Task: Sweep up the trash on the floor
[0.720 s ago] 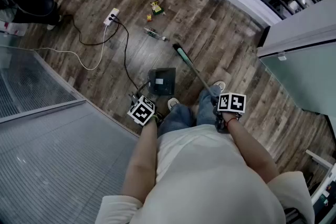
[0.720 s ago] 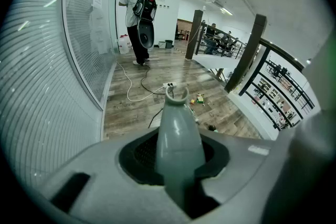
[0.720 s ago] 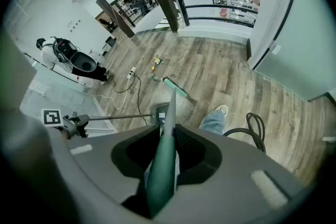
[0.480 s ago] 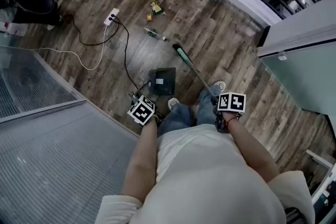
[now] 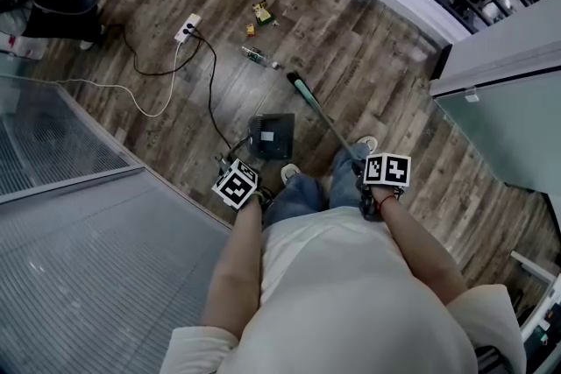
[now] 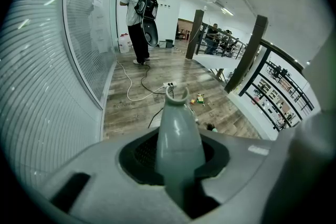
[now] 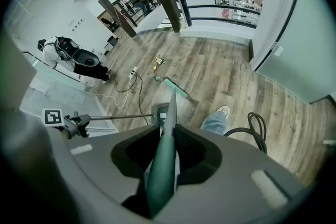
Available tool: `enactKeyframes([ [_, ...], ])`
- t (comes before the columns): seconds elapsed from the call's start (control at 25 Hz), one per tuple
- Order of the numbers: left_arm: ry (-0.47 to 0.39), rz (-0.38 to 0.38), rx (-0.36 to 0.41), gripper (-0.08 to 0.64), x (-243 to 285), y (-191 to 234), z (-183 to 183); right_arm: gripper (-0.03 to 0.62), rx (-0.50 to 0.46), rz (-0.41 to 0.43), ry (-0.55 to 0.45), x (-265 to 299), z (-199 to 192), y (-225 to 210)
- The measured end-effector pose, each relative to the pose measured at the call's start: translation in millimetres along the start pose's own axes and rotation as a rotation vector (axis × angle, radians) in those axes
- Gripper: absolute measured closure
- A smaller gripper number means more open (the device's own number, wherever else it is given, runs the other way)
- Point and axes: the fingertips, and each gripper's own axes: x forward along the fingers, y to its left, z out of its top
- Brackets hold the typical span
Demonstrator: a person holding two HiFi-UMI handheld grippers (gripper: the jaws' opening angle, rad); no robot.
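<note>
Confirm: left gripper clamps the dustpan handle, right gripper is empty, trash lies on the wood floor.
Not empty: the right gripper view shows the right gripper shut on the green broom handle. The left gripper does clamp the dustpan handle, and trash lies on the wood floor.

trash: too small to identify | dustpan: contents indiscernible

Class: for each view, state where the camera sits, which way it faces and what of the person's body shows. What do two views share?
Head view: on the head, steeply down; arms, shirt, jeans.
Left gripper view: on left gripper, along dustpan handle; no body.
Right gripper view: on right gripper, down broom handle; leg, shoe.
Shared: the trash, in all three.
</note>
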Motion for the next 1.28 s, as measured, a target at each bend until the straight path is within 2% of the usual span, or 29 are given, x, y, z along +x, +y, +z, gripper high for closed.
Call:
enactKeyframes([
  [0.24,0.018,-0.002,0.003,0.471,1.9,7.6,10.0,0.497,-0.008,0.000,-0.006,0.9,4.5,11.4],
  [0.56,0.066,-0.056,0.009,0.471,11.1,22.3,31.8,0.497,-0.002,-0.011,-0.037,0.6,14.2,26.3],
  [1.0,0.064,-0.032,-0.153,0.471,14.0,67.6,60.2,0.497,0.029,0.000,-0.096,-5.5,54.2,51.9],
  [1.28,0.030,-0.020,-0.226,0.471,24.4,78.8,88.8,0.497,0.000,0.001,-0.100,3.1,81.7,65.2],
])
